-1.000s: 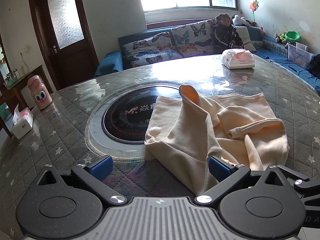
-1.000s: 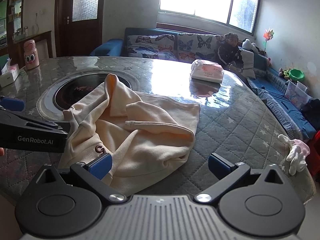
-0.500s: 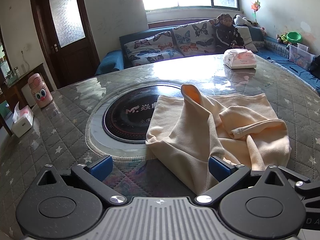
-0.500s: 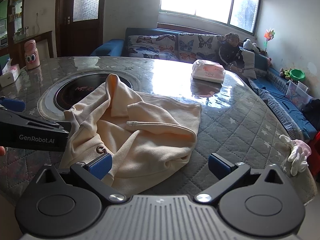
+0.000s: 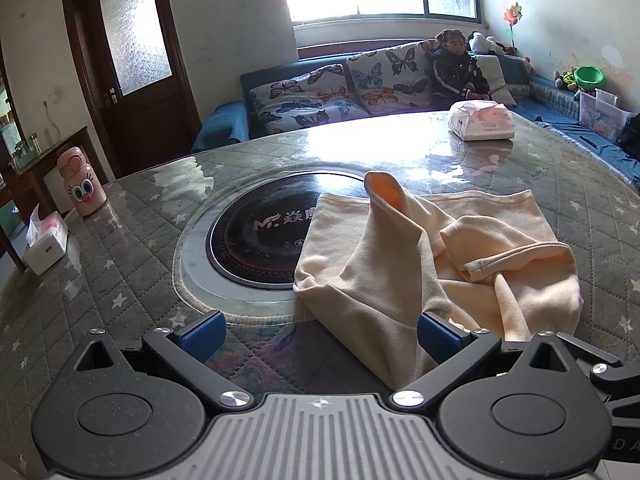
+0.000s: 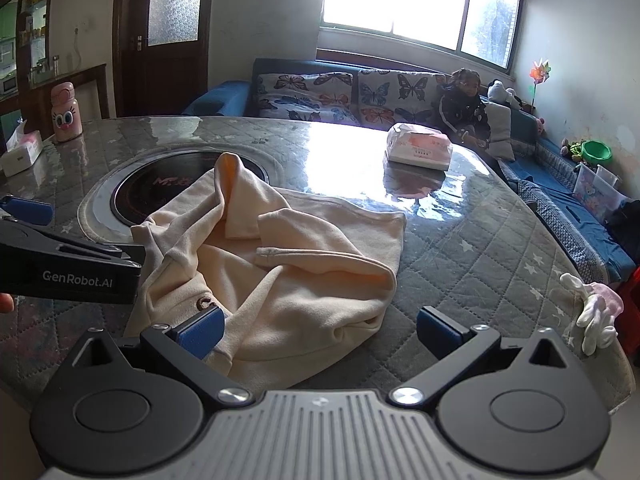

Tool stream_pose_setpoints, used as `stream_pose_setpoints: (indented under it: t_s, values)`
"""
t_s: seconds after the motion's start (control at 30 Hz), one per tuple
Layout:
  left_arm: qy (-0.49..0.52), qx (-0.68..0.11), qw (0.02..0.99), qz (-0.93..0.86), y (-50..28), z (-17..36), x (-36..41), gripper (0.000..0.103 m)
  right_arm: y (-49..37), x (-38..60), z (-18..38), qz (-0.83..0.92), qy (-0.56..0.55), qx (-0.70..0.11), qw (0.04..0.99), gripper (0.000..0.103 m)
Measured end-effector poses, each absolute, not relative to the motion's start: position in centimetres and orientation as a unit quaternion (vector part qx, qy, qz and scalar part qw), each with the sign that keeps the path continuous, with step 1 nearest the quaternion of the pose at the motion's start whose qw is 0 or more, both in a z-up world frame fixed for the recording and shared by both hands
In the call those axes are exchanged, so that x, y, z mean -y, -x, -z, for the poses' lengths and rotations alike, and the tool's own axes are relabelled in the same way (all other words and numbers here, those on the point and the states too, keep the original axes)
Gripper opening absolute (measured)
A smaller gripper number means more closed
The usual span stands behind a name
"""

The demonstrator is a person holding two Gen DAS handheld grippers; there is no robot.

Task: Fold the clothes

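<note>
Left wrist view: the left tongs (image 5: 319, 330) gape wide beside a crumpled cream fleece garment (image 5: 432, 264). The right tongs (image 6: 319, 330) gape wide above its near edge on the grey quilted tabletop (image 6: 480, 248).

Home living room, butterfly-cushioned sofa (image 5: 328, 92), quilted dining table (image 5: 120, 280), wooden door (image 5: 136, 64), toys (image 5: 580, 78)

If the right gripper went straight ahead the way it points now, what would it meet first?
Most likely the cream garment, which lies crumpled on the table just beyond the open right gripper and partly fills the gap between its fingers. Depth is hard to judge through the fisheye, so it might skim over the cloth.
</note>
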State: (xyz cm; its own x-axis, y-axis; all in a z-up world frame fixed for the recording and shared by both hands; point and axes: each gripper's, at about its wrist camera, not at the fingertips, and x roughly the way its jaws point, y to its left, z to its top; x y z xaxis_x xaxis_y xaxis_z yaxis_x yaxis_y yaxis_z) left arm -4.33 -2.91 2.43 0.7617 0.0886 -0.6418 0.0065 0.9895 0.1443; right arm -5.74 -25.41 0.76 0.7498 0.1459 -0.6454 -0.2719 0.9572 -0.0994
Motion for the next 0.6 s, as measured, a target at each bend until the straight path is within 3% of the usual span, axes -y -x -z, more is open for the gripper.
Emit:
stream_pose_setpoints:
  t_s: [0.6]
  values:
    - [-0.018, -0.349, 0.937, -0.011, 3.8, -2.7, 1.1, 0.103, 5.4, 24.6, -0.8, -0.124, 0.095, -0.336, 0.929, 0.103]
